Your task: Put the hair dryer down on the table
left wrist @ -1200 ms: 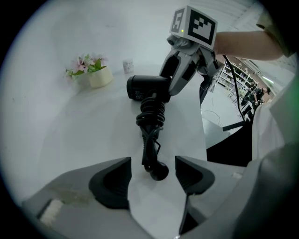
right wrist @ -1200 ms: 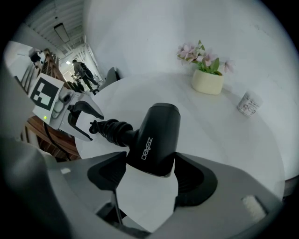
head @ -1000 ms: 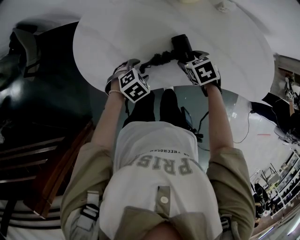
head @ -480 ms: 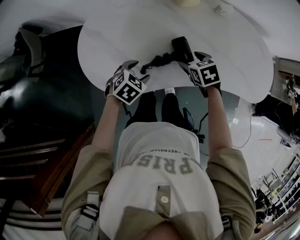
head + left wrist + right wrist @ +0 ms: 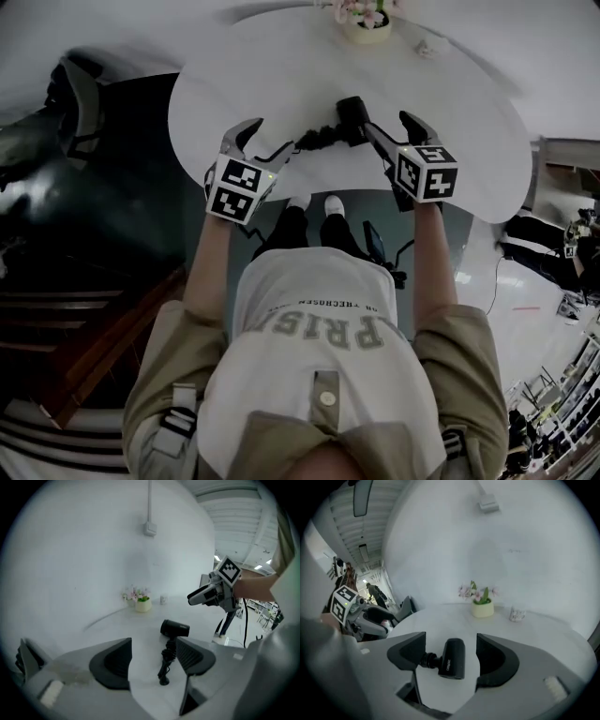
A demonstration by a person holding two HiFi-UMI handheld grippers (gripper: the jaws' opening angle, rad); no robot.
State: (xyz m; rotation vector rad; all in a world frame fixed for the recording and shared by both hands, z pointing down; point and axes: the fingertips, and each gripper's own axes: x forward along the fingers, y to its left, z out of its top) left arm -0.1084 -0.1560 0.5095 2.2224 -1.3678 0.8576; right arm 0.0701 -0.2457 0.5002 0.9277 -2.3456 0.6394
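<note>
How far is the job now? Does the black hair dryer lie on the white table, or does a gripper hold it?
Done, as it looks: the black hair dryer lies on the round white table, with its coiled black cord beside it. In hand: nothing. The right gripper is open above the dryer without touching it, and the left gripper is open and empty. Left: probably only drawing the grippers away.

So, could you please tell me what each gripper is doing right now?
Left gripper: open, empty.
Right gripper: open, empty; dryer lies on the table.
</note>
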